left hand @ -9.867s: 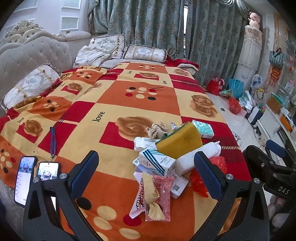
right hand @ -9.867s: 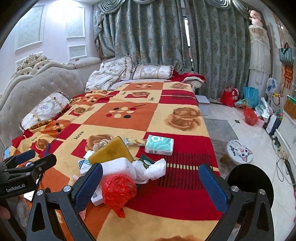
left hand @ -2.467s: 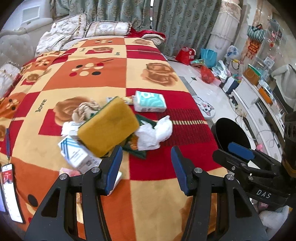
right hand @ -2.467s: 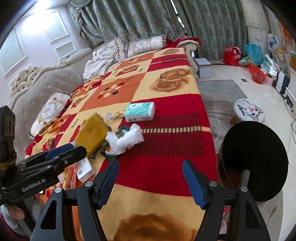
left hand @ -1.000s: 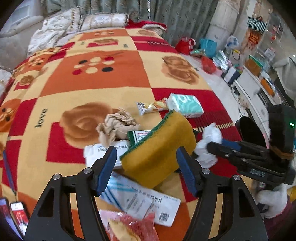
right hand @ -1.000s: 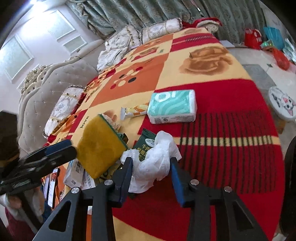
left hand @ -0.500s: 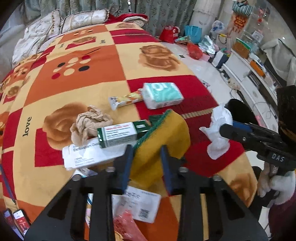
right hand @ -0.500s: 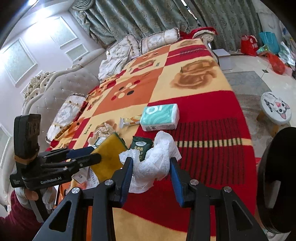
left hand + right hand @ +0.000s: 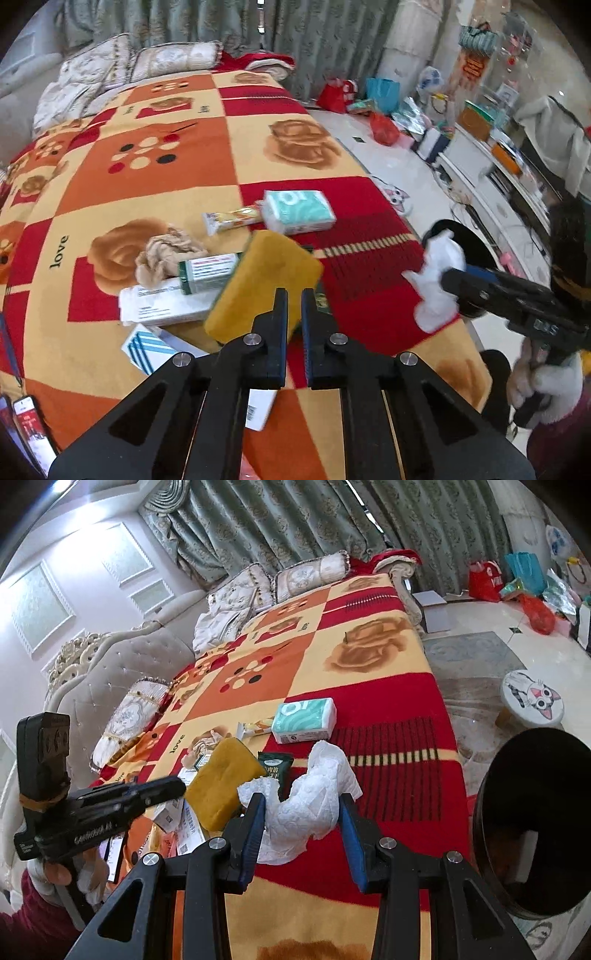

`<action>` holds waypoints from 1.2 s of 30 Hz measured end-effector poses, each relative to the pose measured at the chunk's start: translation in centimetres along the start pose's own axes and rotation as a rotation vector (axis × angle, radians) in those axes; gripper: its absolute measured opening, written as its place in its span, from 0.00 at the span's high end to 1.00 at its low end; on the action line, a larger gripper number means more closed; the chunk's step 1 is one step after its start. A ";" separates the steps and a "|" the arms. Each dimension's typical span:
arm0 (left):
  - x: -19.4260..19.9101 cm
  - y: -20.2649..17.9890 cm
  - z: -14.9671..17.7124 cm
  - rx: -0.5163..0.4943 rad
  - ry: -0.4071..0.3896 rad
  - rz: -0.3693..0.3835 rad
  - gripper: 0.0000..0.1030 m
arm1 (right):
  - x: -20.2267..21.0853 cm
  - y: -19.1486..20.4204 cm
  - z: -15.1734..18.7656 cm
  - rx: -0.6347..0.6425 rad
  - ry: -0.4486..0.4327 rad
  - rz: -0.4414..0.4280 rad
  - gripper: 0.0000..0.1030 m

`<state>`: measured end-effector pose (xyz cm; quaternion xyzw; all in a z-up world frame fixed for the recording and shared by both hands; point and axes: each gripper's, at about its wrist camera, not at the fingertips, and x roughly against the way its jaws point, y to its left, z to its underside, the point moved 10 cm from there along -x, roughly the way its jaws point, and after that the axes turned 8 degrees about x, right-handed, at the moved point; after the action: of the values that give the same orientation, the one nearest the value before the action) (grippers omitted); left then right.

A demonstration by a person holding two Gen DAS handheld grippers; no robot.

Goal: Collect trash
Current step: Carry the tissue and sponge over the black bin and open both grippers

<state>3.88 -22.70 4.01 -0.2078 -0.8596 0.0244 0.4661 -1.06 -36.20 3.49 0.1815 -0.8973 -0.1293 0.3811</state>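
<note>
Over the bed, left gripper: jaws closed, apparently pinching the yellow sponge by its edge.
Right gripper: clamps crumpled white tissue, raised toward the black bin.

Left gripper: pointing steeply down, black fingers nearly together, pinching the yellow sponge | Right gripper: angled down, blue-padded fingers part-way apart, clamping the crumpled white tissue | Hands: each grips its tool's handle, in dark red sleeves
</note>
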 end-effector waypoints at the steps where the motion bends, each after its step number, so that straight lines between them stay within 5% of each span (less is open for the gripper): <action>1: -0.3 0.5 0.1 0.012 0.014 -0.008 0.88 | 0.0 0.0 0.1 -0.001 0.002 -0.002 0.63; 4: -1.1 1.6 0.3 0.039 0.027 -0.020 0.37 | -0.3 0.2 0.5 0.001 0.012 -0.004 0.63; 5: -1.3 1.9 0.2 0.053 0.017 -0.021 0.36 | -0.4 0.2 0.6 -0.001 0.017 -0.006 0.63; 12: -5.1 3.9 0.5 0.095 0.114 -0.110 0.36 | -1.4 0.8 0.8 -0.001 0.034 -0.026 0.63; 15: -5.8 3.0 1.0 0.102 0.140 -0.084 0.37 | -1.6 1.0 0.8 0.002 0.036 -0.033 0.63; 19: -4.7 1.9 1.1 0.055 0.099 -0.098 0.69 | -1.6 1.1 0.8 0.002 0.036 -0.033 0.63; 22: -3.6 1.3 1.1 0.051 0.082 -0.070 0.79 | -1.5 1.0 0.7 -0.001 0.030 -0.031 0.63; 36: 0.4 -4.4 -0.4 0.010 -0.015 0.007 0.82 | 2.1 -0.3 0.1 0.003 -0.033 0.009 0.63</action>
<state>2.59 -26.68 5.58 -0.2082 -0.8623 0.0320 0.4605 -2.43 -37.37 4.65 0.1761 -0.9043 -0.1294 0.3667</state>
